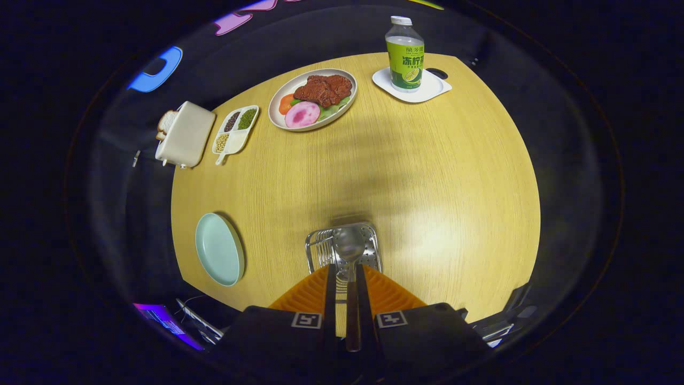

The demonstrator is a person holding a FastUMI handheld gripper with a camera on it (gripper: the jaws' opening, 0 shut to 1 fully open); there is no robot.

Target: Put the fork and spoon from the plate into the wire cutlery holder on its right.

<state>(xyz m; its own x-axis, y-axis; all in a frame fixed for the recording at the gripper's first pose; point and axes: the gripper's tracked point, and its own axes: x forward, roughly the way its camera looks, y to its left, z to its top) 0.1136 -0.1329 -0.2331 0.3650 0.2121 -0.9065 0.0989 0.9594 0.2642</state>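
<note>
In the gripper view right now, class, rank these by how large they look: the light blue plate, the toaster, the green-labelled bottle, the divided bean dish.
1. Light blue plate, though it lies nearest the gripper, shut on the spoon.
2-3. Toaster and green-labelled bottle: too alike to rank.
4. Divided bean dish.

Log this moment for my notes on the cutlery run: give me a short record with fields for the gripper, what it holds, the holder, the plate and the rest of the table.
gripper: gripper shut on the spoon, both fingers pressing its handle
spoon: spoon bowl sits over the cutlery holder
cutlery holder: cutlery holder just ahead of the fingers, on the table
plate: plate left of the holder, nothing visible on it
fork: cannot tell where it is
far side: toaster, snack tray, food plate, bottle on a coaster
</note>
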